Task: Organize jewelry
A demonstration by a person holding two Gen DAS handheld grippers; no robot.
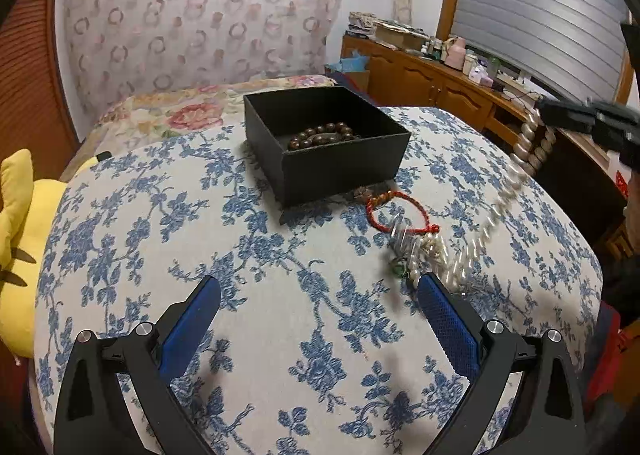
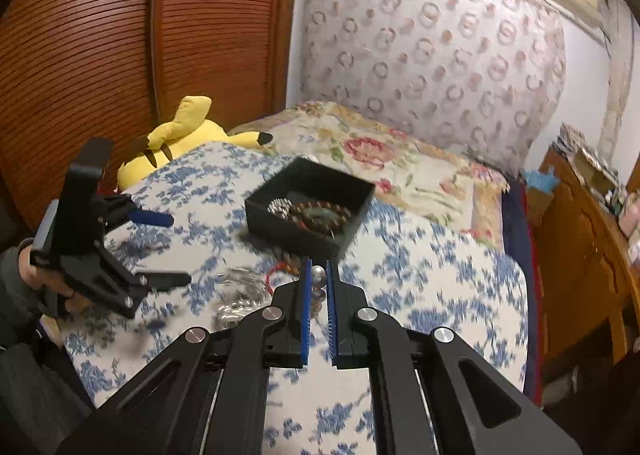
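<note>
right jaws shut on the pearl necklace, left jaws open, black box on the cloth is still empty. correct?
Not quite: the black box is not empty. The left wrist view shows a brown bead bracelet inside it. The rest holds: the right gripper is shut on the pearl necklace, and the left gripper is open.

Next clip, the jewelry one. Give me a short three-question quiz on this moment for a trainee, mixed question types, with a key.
1. True or false: the black box is empty.
2. What does the right gripper hold? A) the red cord bracelet B) a silvery bead strand C) the yellow plush toy
3. Fill in: the left gripper hovers over the blue floral cloth with its jaws ____.

Key:
1. False; a dark wooden bead bracelet lies inside.
2. B; the strand hangs from it toward the jewelry pile.
3. Open, with nothing between them.
</note>
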